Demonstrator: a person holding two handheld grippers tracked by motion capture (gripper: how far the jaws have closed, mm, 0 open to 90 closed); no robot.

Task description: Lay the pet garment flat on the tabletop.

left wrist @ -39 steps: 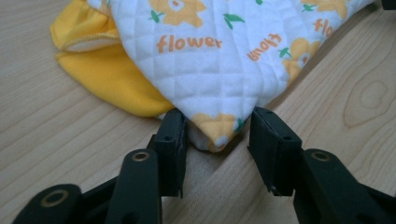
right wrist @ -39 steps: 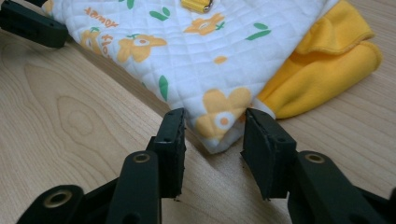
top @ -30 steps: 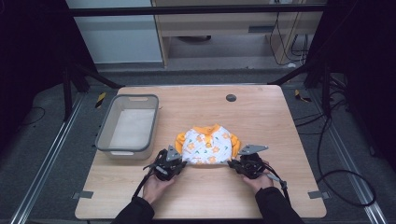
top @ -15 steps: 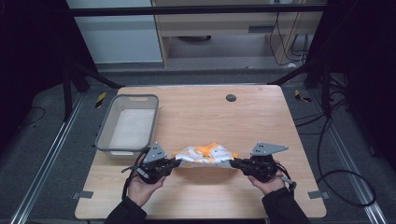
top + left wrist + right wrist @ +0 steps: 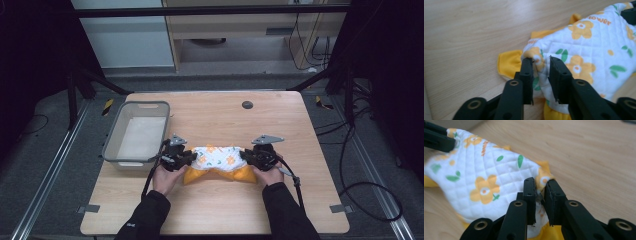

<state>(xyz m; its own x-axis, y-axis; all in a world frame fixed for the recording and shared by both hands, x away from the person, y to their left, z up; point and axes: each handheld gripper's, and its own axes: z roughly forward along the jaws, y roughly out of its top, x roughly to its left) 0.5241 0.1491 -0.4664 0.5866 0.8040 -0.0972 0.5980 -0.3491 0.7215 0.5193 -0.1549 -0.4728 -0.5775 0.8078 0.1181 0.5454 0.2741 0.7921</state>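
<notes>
garment: small quilted baby garment (image 5: 218, 159), white with orange flowers and green leaves, orange lining and trim showing along its near edge; "lower"-like orange lettering on the quilting in the left gripper view (image 5: 584, 45)
garment position: lying folded on the tabletop (image 5: 220, 210) near the person's edge, stretched sideways between both hands
left hand-held gripper (image 5: 187, 156): at the garment's left end; jaws have just been opening, now slightly apart with a fold of fabric between them (image 5: 541, 72), left pad off the cloth, grip looks released
right hand-held gripper (image 5: 246, 156): at the garment's right end; jaws have just been opening, narrow gap, fabric corner between the tips (image 5: 539, 188), not clamped tight
hands: both forearms in dark sleeves come in from the near edge, hands low at the tabletop, grippers pointed inward at each other
bin: grey plastic bin (image 5: 136, 134), just beyond and left of the left gripper, something pale and flat at the bottom, can't tell what
far: small dark round disc (image 5: 247, 104) on the tabletop towards the far edge
</notes>
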